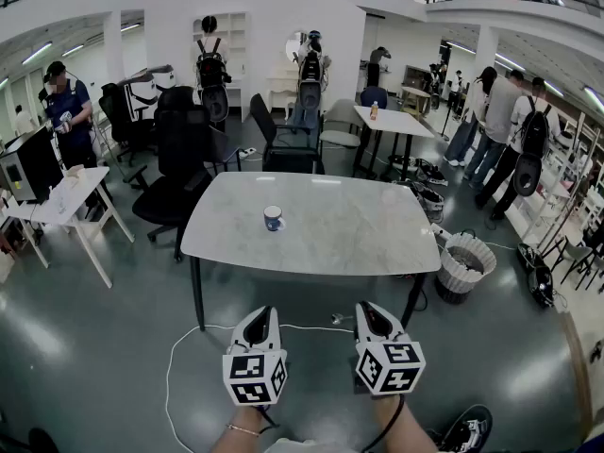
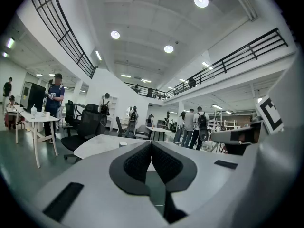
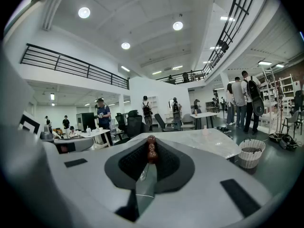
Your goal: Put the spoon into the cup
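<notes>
Table [image 1: 377,225] holds one cup [image 1: 274,218], twelve o'clock; left gripper [image 1: 260,311] pressed together (empty); right gripper [image 1: 370,308] pinches one spoon [image 3: 151,152], unseen from the head view.

A pale marble-topped bench [image 1: 377,229] with rounded corners and dark legs stands on a glossy grey floor [image 1: 85,347]. A small white cup [image 1: 274,218] with a blue pattern stands upright on it, a little left of the middle and well apart from every edge. On the floor, a white cable [image 1: 170,371] loops near the bench's near left leg, and a basket [image 1: 465,264] stands just beside its right end.
</notes>
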`<state>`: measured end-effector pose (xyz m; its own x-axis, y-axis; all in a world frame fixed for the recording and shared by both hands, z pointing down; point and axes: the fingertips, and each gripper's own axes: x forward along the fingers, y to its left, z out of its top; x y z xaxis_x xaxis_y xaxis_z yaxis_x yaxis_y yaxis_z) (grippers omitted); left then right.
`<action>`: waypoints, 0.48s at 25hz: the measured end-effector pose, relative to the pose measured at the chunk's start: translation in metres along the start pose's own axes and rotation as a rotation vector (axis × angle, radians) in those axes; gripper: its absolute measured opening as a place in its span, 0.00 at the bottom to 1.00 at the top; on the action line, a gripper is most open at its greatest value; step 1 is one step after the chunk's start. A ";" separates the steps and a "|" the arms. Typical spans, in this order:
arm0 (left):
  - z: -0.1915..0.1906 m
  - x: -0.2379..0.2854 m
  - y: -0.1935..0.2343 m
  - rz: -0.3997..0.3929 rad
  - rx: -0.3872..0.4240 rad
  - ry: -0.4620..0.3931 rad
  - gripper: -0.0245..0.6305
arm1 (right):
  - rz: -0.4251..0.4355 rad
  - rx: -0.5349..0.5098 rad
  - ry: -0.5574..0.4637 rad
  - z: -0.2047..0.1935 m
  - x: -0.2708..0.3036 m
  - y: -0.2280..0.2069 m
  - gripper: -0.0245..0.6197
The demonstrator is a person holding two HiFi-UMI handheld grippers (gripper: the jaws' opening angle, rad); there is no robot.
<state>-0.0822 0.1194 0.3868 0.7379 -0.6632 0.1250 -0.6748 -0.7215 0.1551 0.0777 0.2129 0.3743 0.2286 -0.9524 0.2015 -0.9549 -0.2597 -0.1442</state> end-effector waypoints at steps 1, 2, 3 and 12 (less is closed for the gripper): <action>0.001 0.000 0.000 -0.002 0.000 0.000 0.07 | -0.001 -0.001 0.000 0.001 0.000 0.001 0.11; 0.002 -0.001 0.001 -0.003 0.001 0.001 0.07 | -0.001 -0.002 0.000 0.001 0.000 0.002 0.11; 0.002 -0.001 0.002 -0.004 0.001 0.001 0.07 | -0.001 -0.003 0.000 0.001 -0.001 0.003 0.11; -0.001 -0.006 0.018 -0.026 0.004 0.017 0.07 | -0.002 0.066 -0.001 -0.004 0.000 0.019 0.11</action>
<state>-0.0988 0.1112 0.3892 0.7550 -0.6411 0.1375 -0.6557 -0.7389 0.1550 0.0592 0.2084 0.3758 0.2310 -0.9519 0.2013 -0.9397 -0.2719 -0.2074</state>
